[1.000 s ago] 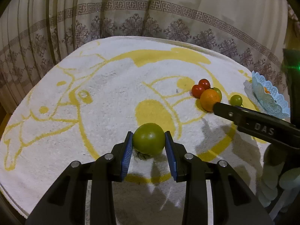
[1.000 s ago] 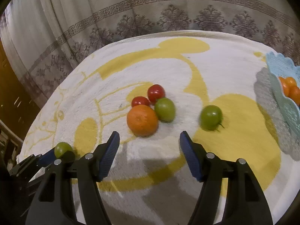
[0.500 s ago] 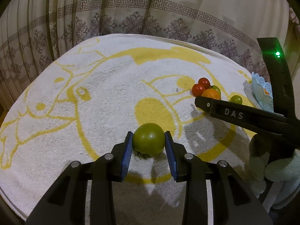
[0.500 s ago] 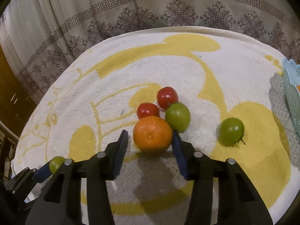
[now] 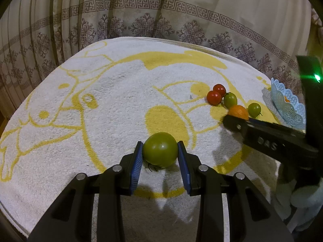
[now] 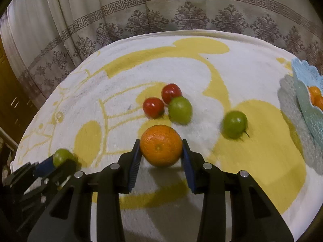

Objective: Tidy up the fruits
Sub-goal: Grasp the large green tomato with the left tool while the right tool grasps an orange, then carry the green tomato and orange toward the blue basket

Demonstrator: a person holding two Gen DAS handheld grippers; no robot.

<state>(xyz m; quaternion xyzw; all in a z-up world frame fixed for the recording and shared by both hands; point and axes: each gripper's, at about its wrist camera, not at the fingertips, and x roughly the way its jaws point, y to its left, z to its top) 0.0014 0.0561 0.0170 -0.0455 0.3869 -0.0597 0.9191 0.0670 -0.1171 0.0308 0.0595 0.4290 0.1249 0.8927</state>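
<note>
towel: rough white-yellow terry cloth. green tomato: smooth, glossy. orange: dimpled peel. basket: pale blue perforated plastic.

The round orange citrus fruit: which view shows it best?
Right wrist view: the round orange citrus fruit sits large between the right gripper's pads. The left wrist view shows it small, half hidden behind that gripper.

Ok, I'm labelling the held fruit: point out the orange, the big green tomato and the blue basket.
orange (image 6: 161, 145): right wrist view, middle of its peel.
big green tomato (image 5: 160, 149): left wrist view, middle of its skin.
blue basket (image 5: 290, 112): left wrist view, lacy outer wall.
</note>
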